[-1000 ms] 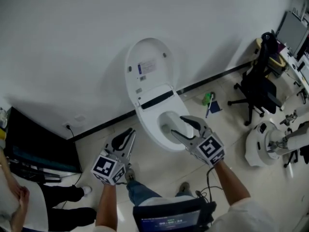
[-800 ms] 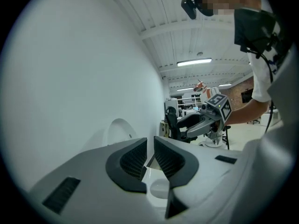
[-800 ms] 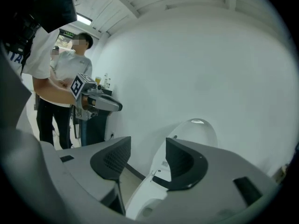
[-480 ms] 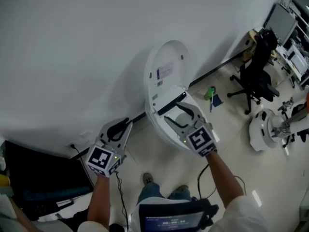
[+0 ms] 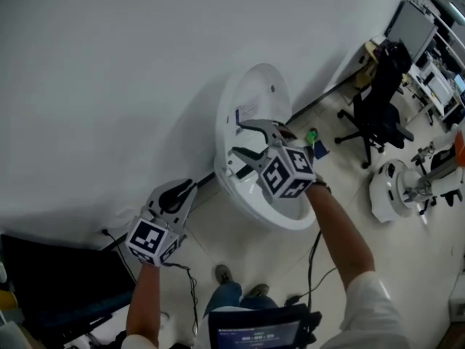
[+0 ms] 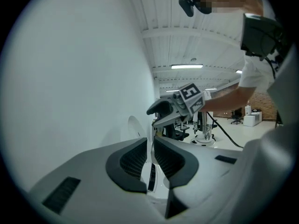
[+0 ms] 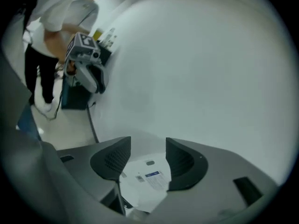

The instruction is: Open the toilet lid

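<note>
The white toilet (image 5: 280,209) stands against the wall with its lid (image 5: 256,97) raised and leaning on the wall. My right gripper (image 5: 243,140) is open in front of the lid's inner face, just above the hinge, with nothing between its fingers. In the right gripper view, the lid's label (image 7: 152,178) shows through the wide gap of that gripper (image 7: 148,160). My left gripper (image 5: 174,193) hangs shut and empty by the wall, left of the toilet. In the left gripper view, its pads (image 6: 153,157) nearly meet, and the right gripper (image 6: 161,113) shows ahead.
A black office chair (image 5: 378,100) and desks stand at the right. A green bottle (image 5: 311,135) lies on the floor by the toilet. A white machine base (image 5: 396,187) sits further right. A dark cabinet (image 5: 58,282) is at the lower left. My feet (image 5: 221,271) stand before the toilet.
My right gripper has moved from over the bowl up to the raised lid, rolling as it went. The left gripper shifted left toward the wall. The lid stayed up throughout.
</note>
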`<action>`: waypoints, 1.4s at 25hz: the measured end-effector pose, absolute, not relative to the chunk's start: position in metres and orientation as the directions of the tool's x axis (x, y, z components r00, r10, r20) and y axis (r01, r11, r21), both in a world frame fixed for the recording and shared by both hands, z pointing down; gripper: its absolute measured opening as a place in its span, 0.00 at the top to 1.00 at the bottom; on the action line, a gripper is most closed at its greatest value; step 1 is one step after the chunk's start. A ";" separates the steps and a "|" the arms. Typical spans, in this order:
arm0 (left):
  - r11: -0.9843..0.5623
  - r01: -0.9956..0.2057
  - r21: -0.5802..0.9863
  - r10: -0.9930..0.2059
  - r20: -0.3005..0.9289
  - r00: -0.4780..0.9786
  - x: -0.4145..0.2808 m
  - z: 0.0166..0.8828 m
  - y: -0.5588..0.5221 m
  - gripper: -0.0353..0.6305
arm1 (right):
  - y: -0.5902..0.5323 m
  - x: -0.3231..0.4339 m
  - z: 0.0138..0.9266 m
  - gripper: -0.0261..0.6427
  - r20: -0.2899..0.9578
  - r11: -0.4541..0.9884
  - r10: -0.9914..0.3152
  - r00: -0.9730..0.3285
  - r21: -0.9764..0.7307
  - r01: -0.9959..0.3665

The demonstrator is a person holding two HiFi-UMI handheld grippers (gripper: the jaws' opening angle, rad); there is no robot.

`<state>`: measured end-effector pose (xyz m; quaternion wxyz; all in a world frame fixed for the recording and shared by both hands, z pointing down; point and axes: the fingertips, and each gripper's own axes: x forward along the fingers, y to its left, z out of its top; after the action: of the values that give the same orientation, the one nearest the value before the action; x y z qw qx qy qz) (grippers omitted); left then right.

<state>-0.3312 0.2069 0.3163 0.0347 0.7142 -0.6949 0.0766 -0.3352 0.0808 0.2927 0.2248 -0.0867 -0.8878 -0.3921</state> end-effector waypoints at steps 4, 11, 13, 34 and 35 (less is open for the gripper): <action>-0.050 -0.998 -0.048 -0.983 0.179 0.041 -0.345 0.322 0.196 0.88 | 0.035 -0.380 0.325 0.49 0.714 0.373 -0.103 -0.693 0.674 0.638; -0.079 -0.996 -0.043 -0.984 0.166 0.071 -0.363 0.329 0.193 0.88 | -0.015 -0.429 0.395 0.39 0.901 0.062 -0.377 -0.212 0.253 0.965; -0.069 -0.997 -0.018 -0.985 0.160 0.065 -0.366 0.336 0.196 0.88 | -0.020 -0.446 0.409 0.39 0.898 0.049 -0.416 -0.141 0.177 0.983; -0.063 -0.998 0.029 -0.994 0.087 0.065 -0.310 0.342 0.190 0.88 | 0.011 -0.256 0.471 0.55 0.833 0.093 -0.486 -0.264 0.350 0.932; -0.061 -0.998 0.022 -0.994 0.084 0.063 -0.300 0.343 0.185 0.88 | 0.014 -0.230 0.484 0.55 0.810 0.087 -0.488 -0.326 0.416 0.905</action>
<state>-0.2998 0.1853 0.3427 0.0368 0.7282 -0.6840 0.0233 -0.2305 0.0144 0.4835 0.5418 -0.2087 -0.5000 -0.6426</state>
